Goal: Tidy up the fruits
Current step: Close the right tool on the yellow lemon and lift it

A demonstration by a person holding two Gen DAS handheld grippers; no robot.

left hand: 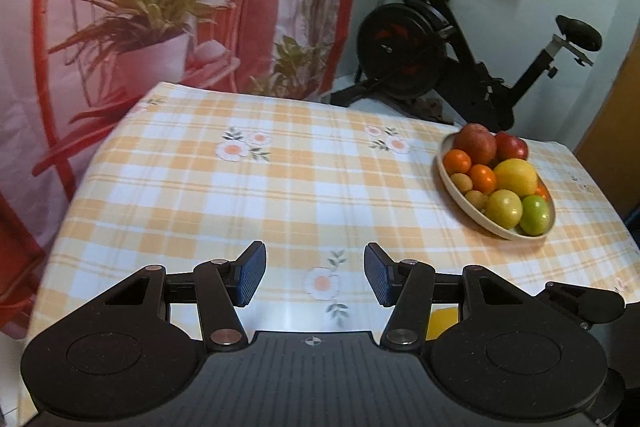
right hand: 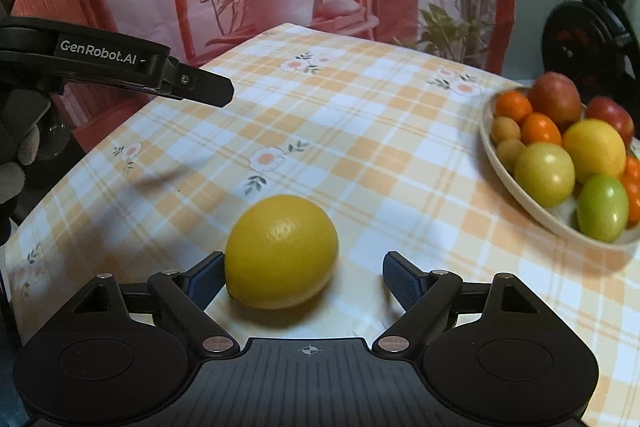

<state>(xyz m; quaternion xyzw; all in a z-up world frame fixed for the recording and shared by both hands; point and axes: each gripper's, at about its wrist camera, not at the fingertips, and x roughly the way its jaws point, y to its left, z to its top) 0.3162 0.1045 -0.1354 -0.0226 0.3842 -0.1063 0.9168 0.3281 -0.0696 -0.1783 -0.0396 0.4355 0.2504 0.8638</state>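
Left wrist view first: the left gripper [left hand: 315, 274] hovers over the checked tablecloth [left hand: 248, 195] with its blue pads standing moderately apart and nothing between them. The bowl [left hand: 448, 183] sits well off towards the far right corner of the table, heaped with red, orange, yellow and green fruit. That heap looks full to me, and the round pieces on top have little rim holding them. A careless nudge there could send one rolling off the nearby table edge. A sliver of yellow peeks out beside the right finger linkage, low in the frame; I cannot tell for sure what it is.

Right wrist view: the right gripper [right hand: 303, 277] stands wide, and the lemon [right hand: 281, 251] lies on the cloth between its jaws, nearer the left pad, perhaps touching it, with a clear gap to the right one. Nothing is clamped. My worry is that the fruit sits off-centre, so a closing squeeze would likely push it sideways before the far pad catches it, and it may roll on the smooth cloth. The left gripper's arm [right hand: 120, 67], held in a gloved hand [right hand: 20, 139], hangs off to the left, well apart from the lemon.
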